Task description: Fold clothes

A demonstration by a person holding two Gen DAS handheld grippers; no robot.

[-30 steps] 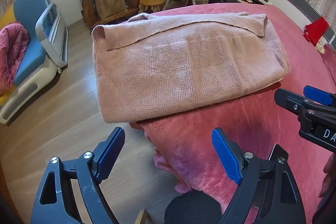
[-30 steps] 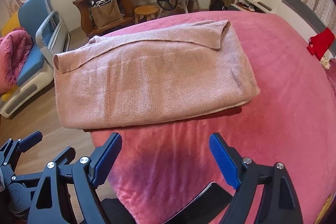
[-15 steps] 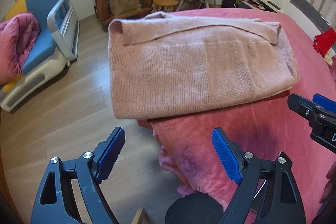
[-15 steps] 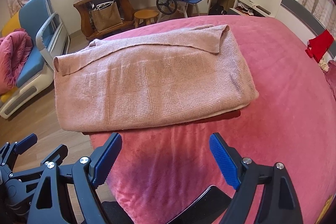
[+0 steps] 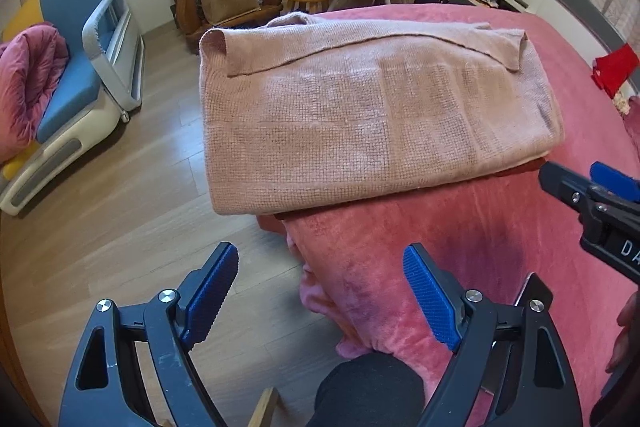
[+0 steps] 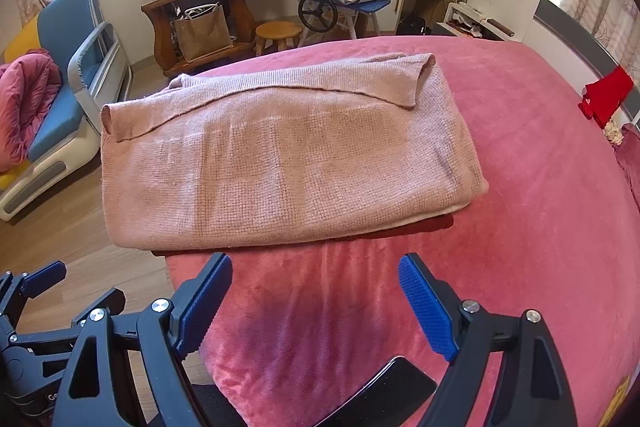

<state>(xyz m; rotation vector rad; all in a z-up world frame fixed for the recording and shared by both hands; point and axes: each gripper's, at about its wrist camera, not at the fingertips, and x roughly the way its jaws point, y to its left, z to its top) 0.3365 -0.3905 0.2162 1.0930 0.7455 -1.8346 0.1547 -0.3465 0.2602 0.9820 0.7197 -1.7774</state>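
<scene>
A folded tan knit garment (image 5: 360,123) (image 6: 280,167) lies flat at the corner of the bed, with a sleeve laid across its far edge. A dark red layer peeks out beneath its near edge. My left gripper (image 5: 320,291) hovers open over the bed's corner, short of the garment, with nothing between its blue pads. My right gripper (image 6: 314,297) is open too, above the pink blanket just in front of the garment's near edge. Each gripper shows at the side of the other's view: the right gripper (image 5: 592,195), the left gripper (image 6: 36,287).
The bed wears a pink fleece blanket (image 6: 520,227). A red cloth (image 6: 606,95) lies at its far right. Left of the bed are wooden floor (image 5: 100,227), a blue folding chair (image 5: 76,83) with a pink quilt, a wooden side table (image 6: 200,15), a stool and a desk.
In the left wrist view the garment has drifted to the right and the floor takes up more of the picture. Both grippers stay open and clear of the cloth.
</scene>
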